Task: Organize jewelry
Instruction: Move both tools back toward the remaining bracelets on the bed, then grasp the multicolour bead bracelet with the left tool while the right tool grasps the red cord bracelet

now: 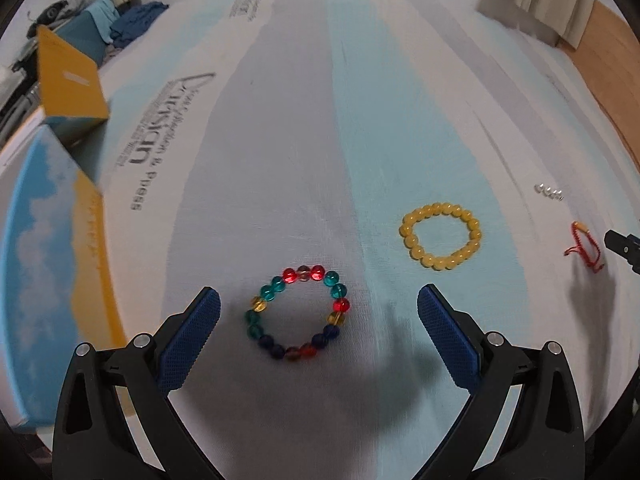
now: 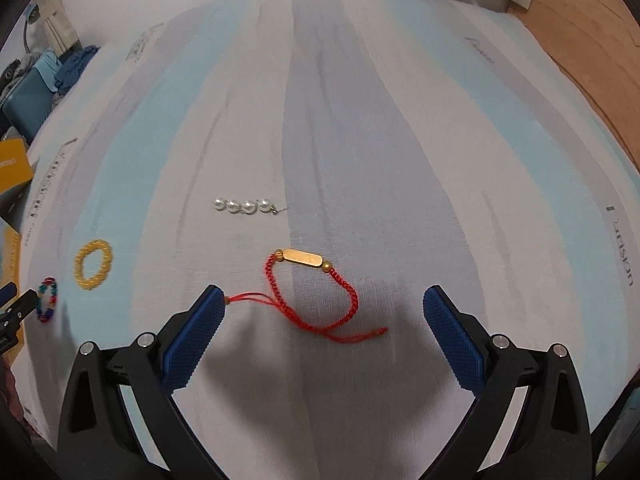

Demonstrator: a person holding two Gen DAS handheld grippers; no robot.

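In the left wrist view, the left gripper point(image 1: 319, 304) hangs spread wide and empty over the striped mattress point(image 1: 296, 128), its pads flanking a multicoloured bead bracelet point(image 1: 297, 313) that lies flat between them, nearer the left pad. Right of that bracelet rests a yellow bead bracelet point(image 1: 440, 235), and left of it an open blue-and-yellow box point(image 1: 48, 184). The glassy beads look hard and slick on a flexible cord, so pinching across one side of the ring should hold better than squeezing the whole loop. In the right wrist view, the right gripper point(image 2: 324, 304) is likewise wide open and holds nothing, above a red braided cord bracelet point(image 2: 316, 300) with a gold bar. Beyond that bracelet sits a short pearl strand point(image 2: 242, 205). The cord is light and limp; the braid beside the bar seems the surest place to take it.
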